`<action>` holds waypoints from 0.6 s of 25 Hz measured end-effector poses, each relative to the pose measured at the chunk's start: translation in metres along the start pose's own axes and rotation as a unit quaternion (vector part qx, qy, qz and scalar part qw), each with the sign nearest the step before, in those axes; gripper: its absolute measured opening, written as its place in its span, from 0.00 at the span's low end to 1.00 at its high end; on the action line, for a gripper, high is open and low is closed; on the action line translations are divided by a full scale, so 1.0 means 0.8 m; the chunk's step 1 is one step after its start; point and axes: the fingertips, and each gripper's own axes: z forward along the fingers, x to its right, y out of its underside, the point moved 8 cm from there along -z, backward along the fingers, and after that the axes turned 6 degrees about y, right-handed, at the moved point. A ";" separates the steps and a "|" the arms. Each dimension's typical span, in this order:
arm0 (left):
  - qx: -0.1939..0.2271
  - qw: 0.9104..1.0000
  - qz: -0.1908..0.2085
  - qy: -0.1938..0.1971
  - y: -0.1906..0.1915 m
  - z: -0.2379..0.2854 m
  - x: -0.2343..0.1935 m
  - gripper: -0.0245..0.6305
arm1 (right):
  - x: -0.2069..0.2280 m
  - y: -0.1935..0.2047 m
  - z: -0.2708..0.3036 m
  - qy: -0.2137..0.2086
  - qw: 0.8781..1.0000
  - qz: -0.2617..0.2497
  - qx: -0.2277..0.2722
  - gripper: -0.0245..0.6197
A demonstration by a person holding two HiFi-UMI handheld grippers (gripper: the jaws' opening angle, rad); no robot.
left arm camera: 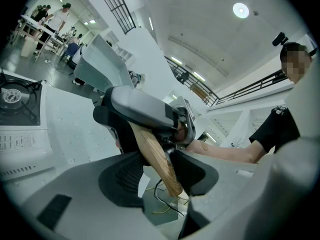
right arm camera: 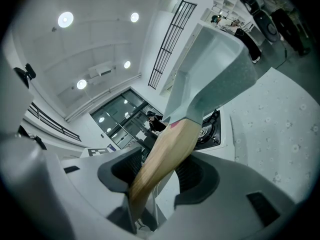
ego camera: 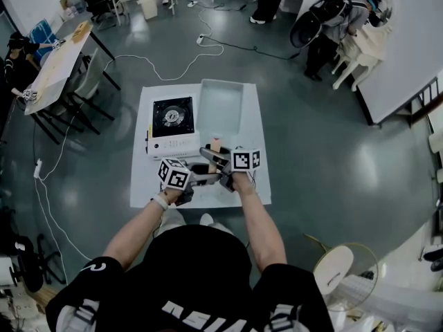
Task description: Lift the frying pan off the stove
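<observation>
A pale rectangular frying pan (ego camera: 220,109) hangs beside the white portable stove (ego camera: 173,123), to its right, over the white mat (ego camera: 257,182). The stove's black burner (ego camera: 172,113) is bare. Both grippers hold the pan's wooden handle (ego camera: 214,146). My left gripper (left arm camera: 160,176) is shut on the handle's end (left arm camera: 159,156), and the right gripper (left arm camera: 145,109) sits just ahead of it. My right gripper (right arm camera: 159,176) is shut on the handle (right arm camera: 165,151) nearer the pan (right arm camera: 220,69), which tilts upward with the stove (right arm camera: 211,132) below it.
The mat lies on a grey floor with a white cable (ego camera: 156,64) running behind it. Long tables and chairs (ego camera: 59,64) stand at the left, a person sits at a white table (ego camera: 346,19) at the back right, and a fan (ego camera: 339,268) stands at the near right.
</observation>
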 end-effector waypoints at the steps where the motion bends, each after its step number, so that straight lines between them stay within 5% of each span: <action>1: 0.001 1.000 0.000 0.000 0.001 0.001 0.000 0.32 | 0.000 0.001 -0.001 0.000 1.000 0.000 0.000 0.35; 15: -0.004 1.000 -0.005 0.000 0.002 0.000 -0.001 0.31 | 0.000 0.002 -0.002 0.007 1.000 0.008 -0.001 0.35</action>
